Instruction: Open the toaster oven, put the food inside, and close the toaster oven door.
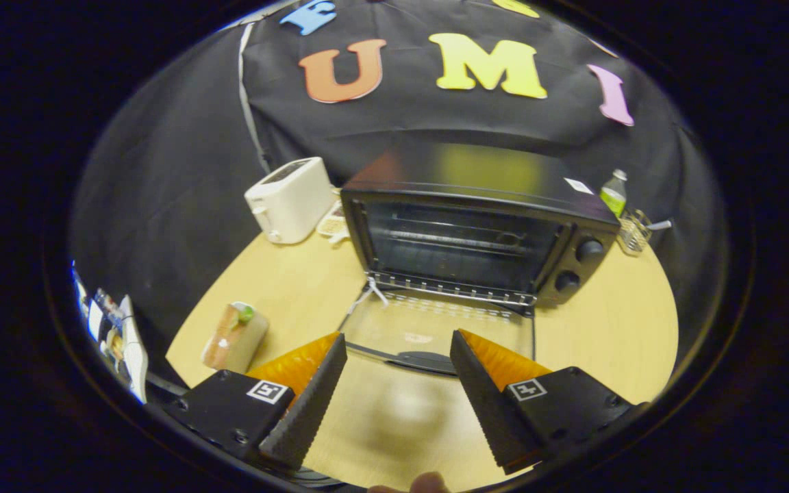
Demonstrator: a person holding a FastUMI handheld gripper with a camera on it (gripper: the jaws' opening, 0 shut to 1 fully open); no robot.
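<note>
So the gripper (398, 349) has its jaws spread wide with nothing between them, just bare wood-look counter (600, 342) underneath. A bit of someone's fingertip (429, 483) pokes in right below the jaws, mostly cut off.

Just ahead of the jaws the toaster oven's glass door (435, 329) is folded down flat on the counter, its dark handle (425, 361) sitting between the tips. The toaster oven (477, 233) stands open beyond it, racks visible inside, two knobs (578, 265) on its right side.

The food (233, 337), looks like a sandwich with something green on top, sits on the counter off to the left of the left finger, well apart from the oven.

Further back there's a white pop-up toaster (290, 200) left of the oven, and a bottle (614, 192) plus a small wire basket (634, 231) on the right. Black cloth wall behind everything. Clutter at the far left is too squished to make out.
</note>
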